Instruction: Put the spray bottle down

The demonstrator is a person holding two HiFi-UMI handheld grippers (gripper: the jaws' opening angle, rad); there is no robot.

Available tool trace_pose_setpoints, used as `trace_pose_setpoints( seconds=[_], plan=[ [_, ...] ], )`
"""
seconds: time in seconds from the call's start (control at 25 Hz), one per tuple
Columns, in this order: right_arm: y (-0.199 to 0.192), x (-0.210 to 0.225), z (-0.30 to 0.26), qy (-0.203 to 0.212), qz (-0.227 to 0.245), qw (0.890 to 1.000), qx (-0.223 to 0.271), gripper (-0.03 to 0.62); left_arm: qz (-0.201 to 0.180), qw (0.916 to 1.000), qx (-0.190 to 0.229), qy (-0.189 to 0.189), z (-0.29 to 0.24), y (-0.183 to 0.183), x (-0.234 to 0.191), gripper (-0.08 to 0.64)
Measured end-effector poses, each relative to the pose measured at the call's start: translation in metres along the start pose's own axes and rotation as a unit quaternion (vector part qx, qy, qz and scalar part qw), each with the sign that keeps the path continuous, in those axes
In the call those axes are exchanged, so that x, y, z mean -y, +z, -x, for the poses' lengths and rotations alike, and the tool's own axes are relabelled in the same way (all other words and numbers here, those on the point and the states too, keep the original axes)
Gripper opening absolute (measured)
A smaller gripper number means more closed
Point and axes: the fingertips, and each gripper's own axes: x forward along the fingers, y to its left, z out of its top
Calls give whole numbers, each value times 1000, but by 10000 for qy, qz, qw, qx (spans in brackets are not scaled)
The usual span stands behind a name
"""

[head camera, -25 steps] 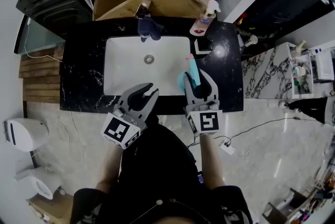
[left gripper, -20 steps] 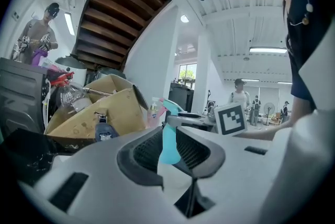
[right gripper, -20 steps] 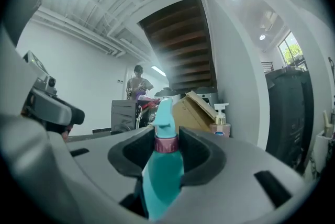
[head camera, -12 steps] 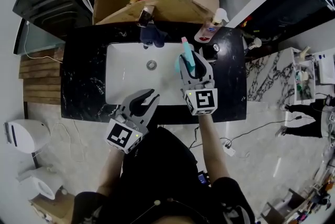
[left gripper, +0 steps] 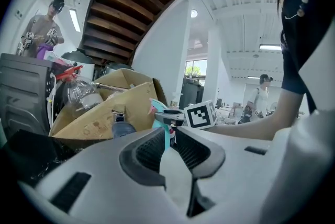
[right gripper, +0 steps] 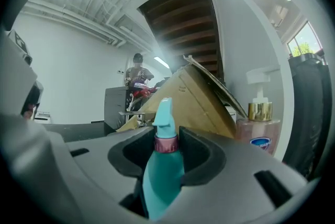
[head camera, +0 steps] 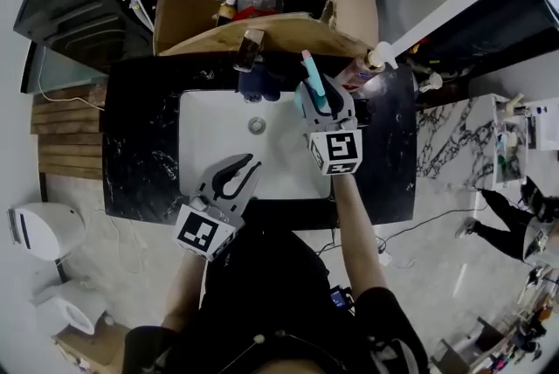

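Observation:
A teal spray bottle [head camera: 311, 82] with a pink collar stands upright in my right gripper [head camera: 320, 94], which is shut on its neck. It hangs over the back right corner of the white sink [head camera: 214, 132], close to the faucet [head camera: 251, 47]. The right gripper view has the bottle [right gripper: 162, 165] wedged between both pads, nozzle pointing up. My left gripper [head camera: 244, 167] hovers over the sink's front edge, jaws slightly apart and nothing in them. Through that narrow gap [left gripper: 168, 135], the left gripper view catches the bottle [left gripper: 158, 110] and the right gripper's marker cube.
A pink soap pump bottle [head camera: 365, 68] stands on the black counter [head camera: 140, 136] just right of the bottle. An open cardboard box [head camera: 262, 14] of clutter sits behind the faucet. A dark blue object [head camera: 258, 84] hangs under the spout. A person [left gripper: 44, 34] stands in the background.
My right gripper has carried the spray bottle from the sink's front right edge toward its back, near the faucet and soap pump. The left gripper drifted slightly toward the near edge.

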Motion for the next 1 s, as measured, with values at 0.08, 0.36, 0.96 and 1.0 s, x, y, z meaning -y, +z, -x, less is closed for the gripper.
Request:
trace_pose_setpoints(
  seconds=[0.08, 0.36, 0.96, 1.0],
  plan=[
    [-3, 3, -12, 24, 16, 10000, -29, 152, -32, 10000, -63, 9, -6, 0, -7, 69],
    [-9, 9, -42, 96, 95, 9999, -45, 152, 28, 9998, -198, 83, -18, -2, -27, 69],
    [-24, 38, -48, -266, 123, 9992, -278, 158, -34, 9994, -346, 13, -29, -12, -39, 69],
    [-25, 38, -48, -282, 149, 9990, -313, 158, -31, 9994, -357, 16, -29, -13, -39, 69]
  ],
)
